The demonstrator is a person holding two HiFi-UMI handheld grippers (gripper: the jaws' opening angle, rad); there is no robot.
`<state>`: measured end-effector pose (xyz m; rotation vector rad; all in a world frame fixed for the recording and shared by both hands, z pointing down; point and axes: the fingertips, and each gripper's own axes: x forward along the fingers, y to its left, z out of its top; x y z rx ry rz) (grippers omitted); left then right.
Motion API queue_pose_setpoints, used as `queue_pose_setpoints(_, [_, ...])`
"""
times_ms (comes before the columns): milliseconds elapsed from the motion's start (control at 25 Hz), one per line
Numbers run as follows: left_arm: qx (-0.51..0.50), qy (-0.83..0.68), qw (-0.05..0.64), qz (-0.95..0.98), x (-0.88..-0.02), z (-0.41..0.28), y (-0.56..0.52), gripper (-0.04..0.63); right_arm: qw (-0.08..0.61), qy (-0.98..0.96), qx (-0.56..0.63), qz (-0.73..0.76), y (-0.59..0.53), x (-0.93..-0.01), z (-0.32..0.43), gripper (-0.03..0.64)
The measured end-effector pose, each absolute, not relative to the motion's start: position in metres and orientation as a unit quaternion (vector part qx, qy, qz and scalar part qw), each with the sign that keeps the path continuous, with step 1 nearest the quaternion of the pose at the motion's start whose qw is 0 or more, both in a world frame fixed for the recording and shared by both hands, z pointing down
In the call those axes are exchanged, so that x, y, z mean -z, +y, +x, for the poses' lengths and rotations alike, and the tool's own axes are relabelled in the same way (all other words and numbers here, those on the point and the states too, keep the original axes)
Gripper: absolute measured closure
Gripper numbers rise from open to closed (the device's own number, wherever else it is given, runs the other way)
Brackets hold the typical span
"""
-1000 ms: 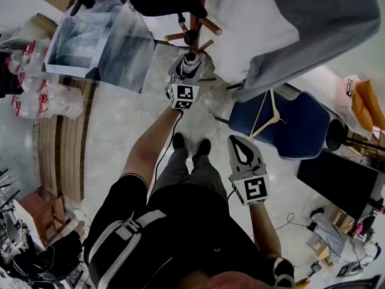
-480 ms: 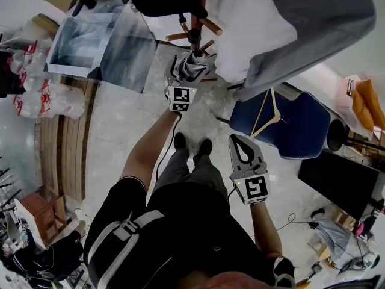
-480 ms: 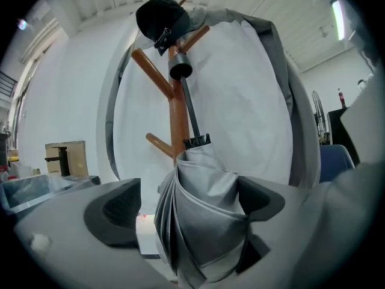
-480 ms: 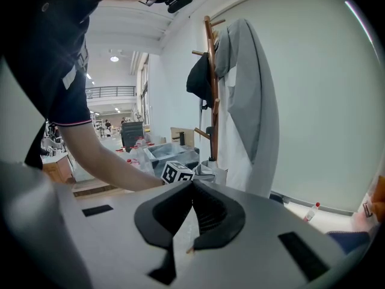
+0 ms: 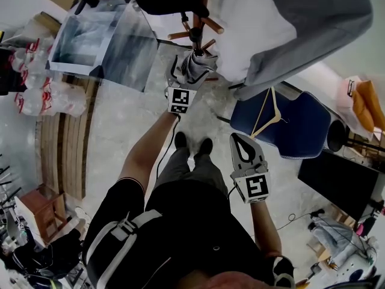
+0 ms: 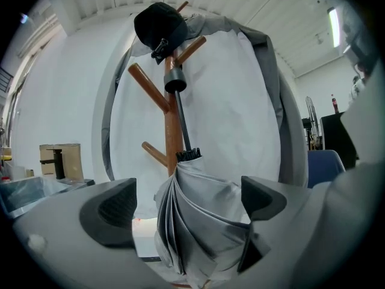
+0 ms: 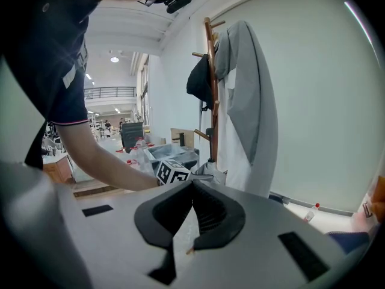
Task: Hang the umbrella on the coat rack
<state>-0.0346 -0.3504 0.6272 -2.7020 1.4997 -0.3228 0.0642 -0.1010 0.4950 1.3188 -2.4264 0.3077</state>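
We see a wooden coat rack (image 6: 172, 134) with a folded grey umbrella (image 6: 201, 221) hanging down against its pole. The umbrella's thin shaft runs up to a grey handle beside one of the rack's pegs (just under a black cap (image 6: 157, 24) on the rack's top). The left gripper (image 6: 189, 197) is right at the rack, its jaws opening wide on either side of the umbrella's pleated fabric. Its left pad stands clear of the cloth and its right pad is just beside it. The right gripper (image 7: 192, 188) is held well back from the rack, jaws closed together with nothing between them. A grey coat (image 6: 267, 65) hangs on the rack behind the umbrella.
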Motion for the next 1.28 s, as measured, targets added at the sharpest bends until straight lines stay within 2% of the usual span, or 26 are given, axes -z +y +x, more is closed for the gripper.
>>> queue_pose_setpoints(320, [0.093, 0.467, 0.023, -0.879, -0.605, -0.037, -0.328, 0.066, 0.189, -0.854, -0.117, 0.471, -0.102, -0.491, 0.068, 0.615])
queue_pose_setpoints(840, [0.068, 0.449, 0.040, -0.890, -0.546, -0.051, -0.296, 0.098, 0.161, -0.860, -0.092, 0.475, -0.105, -0.473, 0.072, 0.615])
queue_pose_setpoints(1120, [0.053, 0.439, 0.041, -0.896, -0.517, -0.058, -0.272, 0.159, 0.157, -0.862, -0.086, 0.474, -0.105, -0.463, 0.072, 0.615])
queue_pose_setpoints(1280, [0.046, 0.430, 0.047, -0.901, -0.501, -0.061, -0.258, 0.241, 0.152, -0.862, -0.080, 0.476, -0.107, -0.457, 0.073, 0.615])
